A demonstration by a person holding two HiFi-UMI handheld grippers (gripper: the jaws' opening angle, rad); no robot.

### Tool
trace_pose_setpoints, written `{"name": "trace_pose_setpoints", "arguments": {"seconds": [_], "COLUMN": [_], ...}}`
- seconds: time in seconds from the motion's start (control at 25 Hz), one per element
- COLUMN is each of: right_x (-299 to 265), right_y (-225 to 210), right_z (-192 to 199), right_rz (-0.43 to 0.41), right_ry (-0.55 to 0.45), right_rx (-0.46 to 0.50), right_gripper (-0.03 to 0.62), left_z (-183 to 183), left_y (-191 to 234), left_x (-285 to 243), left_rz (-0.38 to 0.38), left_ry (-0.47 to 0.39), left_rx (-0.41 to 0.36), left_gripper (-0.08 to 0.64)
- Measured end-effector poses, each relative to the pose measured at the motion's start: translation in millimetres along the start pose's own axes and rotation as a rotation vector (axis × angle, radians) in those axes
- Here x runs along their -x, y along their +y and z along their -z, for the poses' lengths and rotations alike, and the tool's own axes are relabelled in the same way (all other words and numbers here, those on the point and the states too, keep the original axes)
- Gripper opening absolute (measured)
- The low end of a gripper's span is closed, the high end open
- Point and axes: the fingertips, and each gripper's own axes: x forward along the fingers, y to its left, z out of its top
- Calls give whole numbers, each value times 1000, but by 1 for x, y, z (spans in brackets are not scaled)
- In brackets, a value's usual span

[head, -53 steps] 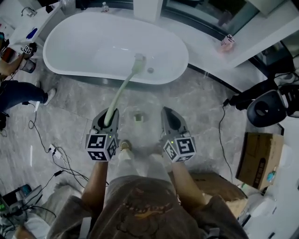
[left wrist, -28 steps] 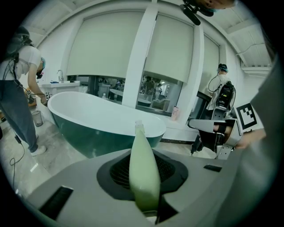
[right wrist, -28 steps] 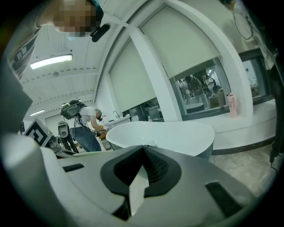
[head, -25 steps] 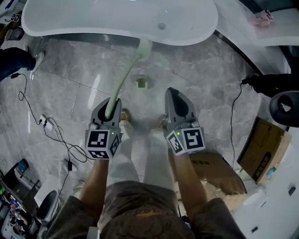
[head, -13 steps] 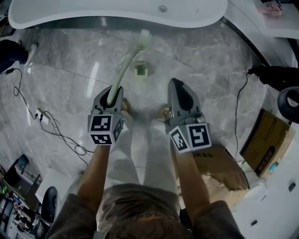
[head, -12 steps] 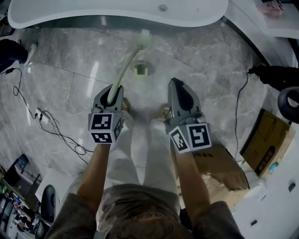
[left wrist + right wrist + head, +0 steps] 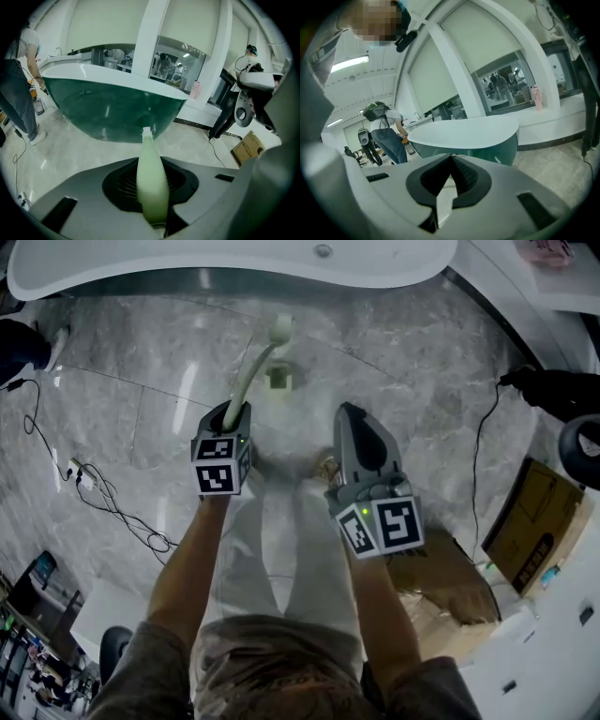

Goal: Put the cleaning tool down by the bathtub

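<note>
Squarely between left tongs (image 7: 229, 417): cleaning tool (image 7: 151, 187).

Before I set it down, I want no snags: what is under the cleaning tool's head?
Under the head of the cleaning tool only grey marble floor shows; a small square drain sits beside the handle. The left gripper hides the floor beneath it.
</note>
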Motion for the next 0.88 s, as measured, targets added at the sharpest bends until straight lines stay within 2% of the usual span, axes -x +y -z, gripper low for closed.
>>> {"name": "trace_pose_setpoints", "arguments": {"seconds": [0.48, 0.88], "right_x": [-3, -6], "right_y": [-17, -30], "right_z": [23, 33], "right_rz": [-11, -22], "right_ry": [41, 74], "right_rx": [-10, -9], "right_gripper": [2, 2], "left_z": [54, 101], "left_y": [3, -1], "left_x": [-79, -117], "left_rz": [-62, -99], "left_ry": [239, 433], "left_rx": [31, 25], "left_gripper": [91, 89]}}
